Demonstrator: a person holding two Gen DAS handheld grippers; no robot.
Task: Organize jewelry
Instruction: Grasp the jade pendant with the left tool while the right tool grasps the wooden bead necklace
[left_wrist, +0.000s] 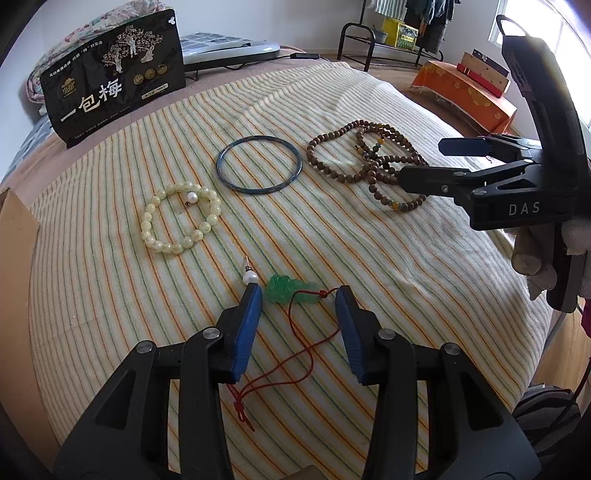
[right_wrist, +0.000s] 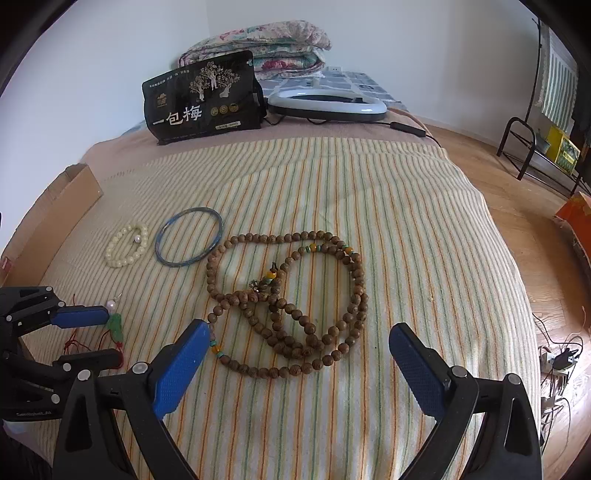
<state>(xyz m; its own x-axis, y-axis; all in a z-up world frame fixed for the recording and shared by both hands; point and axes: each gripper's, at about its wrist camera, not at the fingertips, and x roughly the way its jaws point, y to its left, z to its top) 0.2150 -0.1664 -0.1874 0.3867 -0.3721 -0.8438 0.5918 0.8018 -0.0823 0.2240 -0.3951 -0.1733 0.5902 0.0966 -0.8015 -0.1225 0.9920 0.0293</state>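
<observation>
Lying on the striped blanket (left_wrist: 332, 229) over the bed: cream bead bracelet (left_wrist: 180, 218) toward the left edge, blue bangle (left_wrist: 259, 163) beside it, brown bead necklace (right_wrist: 286, 306) tangled near the middle. Left hand-held gripper (left_wrist: 297, 295) hanging low at the near edge, released, pads apart on either side of the green pendant (left_wrist: 291, 292) and its red cord (left_wrist: 295, 354), not pressing on them; pearl pin (left_wrist: 249, 275) just beyond its left fingertip. Right hand-held gripper (right_wrist: 295, 343) spread wide, released, straddling the near loops of the necklace. Black bag (right_wrist: 203, 98) standing toward the far edge.
</observation>
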